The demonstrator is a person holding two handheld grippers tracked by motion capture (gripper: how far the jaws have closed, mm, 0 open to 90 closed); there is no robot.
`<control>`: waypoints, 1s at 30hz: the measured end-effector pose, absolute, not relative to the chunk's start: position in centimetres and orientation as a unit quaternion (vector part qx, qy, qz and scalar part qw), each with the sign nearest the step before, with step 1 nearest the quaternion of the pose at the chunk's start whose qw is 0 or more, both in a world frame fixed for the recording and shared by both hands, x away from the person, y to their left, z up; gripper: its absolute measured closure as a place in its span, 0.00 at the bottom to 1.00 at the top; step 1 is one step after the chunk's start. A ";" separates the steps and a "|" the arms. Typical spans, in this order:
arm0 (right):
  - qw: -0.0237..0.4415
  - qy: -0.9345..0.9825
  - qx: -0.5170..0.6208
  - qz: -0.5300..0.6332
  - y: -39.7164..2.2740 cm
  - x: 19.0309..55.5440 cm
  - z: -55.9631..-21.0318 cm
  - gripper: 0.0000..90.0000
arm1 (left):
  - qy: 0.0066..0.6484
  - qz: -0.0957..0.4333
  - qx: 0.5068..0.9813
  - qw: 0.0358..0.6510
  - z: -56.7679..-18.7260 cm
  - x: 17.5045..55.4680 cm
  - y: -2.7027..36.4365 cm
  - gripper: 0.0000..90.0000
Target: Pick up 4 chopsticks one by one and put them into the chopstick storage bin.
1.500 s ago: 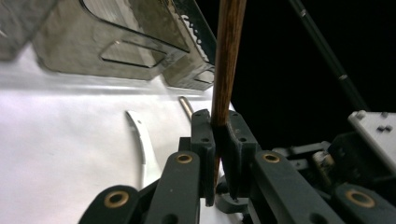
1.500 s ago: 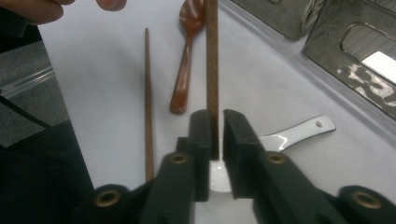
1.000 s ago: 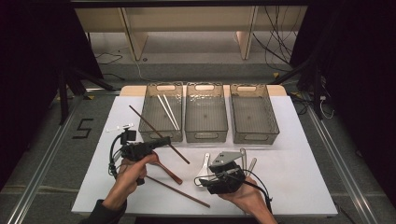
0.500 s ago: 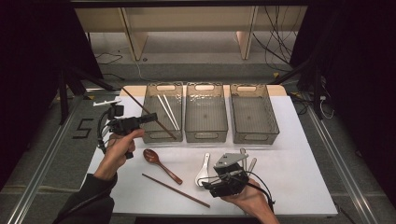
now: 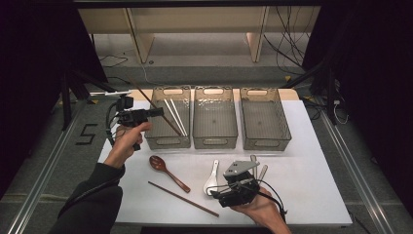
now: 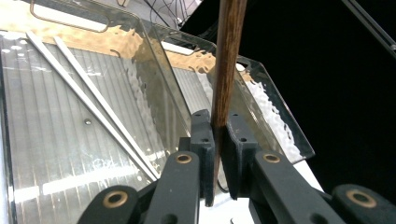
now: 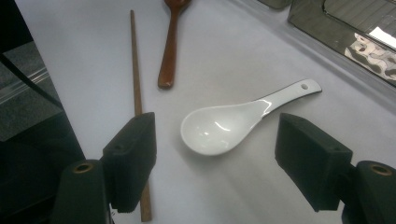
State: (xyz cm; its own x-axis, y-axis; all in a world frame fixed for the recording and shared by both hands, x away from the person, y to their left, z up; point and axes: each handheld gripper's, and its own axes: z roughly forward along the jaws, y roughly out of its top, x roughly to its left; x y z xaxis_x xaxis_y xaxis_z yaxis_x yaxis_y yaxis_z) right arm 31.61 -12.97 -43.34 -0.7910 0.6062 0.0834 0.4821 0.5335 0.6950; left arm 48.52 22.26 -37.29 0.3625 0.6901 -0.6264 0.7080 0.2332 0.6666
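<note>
My left gripper (image 5: 157,111) is shut on a brown chopstick (image 5: 168,122) that slants over the left clear bin (image 5: 168,142). In the left gripper view the chopstick (image 6: 229,56) stands pinched between the pads of the left gripper (image 6: 217,140), above two white chopsticks (image 6: 93,102) lying in that bin (image 6: 154,79). My right gripper (image 5: 216,190) rests low near the table's front edge. Its jaws have just been opening. In the right gripper view the right gripper (image 7: 219,137) stands open around the bowl of a white ceramic spoon (image 7: 224,123), pads apart from it.
A second brown chopstick (image 5: 182,197) and a brown wooden spoon (image 5: 168,170) lie on the white table left of the white spoon (image 5: 213,175). Two more clear bins (image 5: 215,142) (image 5: 266,144) stand to the right of the first. Metal utensils (image 5: 262,171) lie behind the right gripper.
The left gripper carried its chopstick up from the table's front and away to the left bin. The right hand stayed where it was and its jaws widened.
</note>
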 end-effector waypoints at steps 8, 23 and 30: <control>0.080 0.874 0.310 0.367 -12.8 31.5 -43.5 0.33 | 0.576 -0.002 0.627 0.524 -37.7 50.0 21.4 0.92; 0.079 0.874 0.310 0.366 -12.9 31.5 -43.6 0.34 | 0.592 -0.016 0.642 0.487 -39.8 51.6 19.6 0.92; 0.079 0.875 0.308 0.364 -12.7 31.5 -43.7 0.33 | 0.592 -0.015 0.654 0.471 -40.5 51.8 18.8 0.91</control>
State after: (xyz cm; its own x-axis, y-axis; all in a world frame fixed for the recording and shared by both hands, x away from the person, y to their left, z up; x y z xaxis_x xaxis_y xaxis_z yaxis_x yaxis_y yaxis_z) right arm 31.48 -12.74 -43.68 -0.7974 0.5972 0.0862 0.4825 0.5454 0.6853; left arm 51.76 18.82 -40.48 0.2981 0.7600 -0.5776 0.7886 0.1449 0.5976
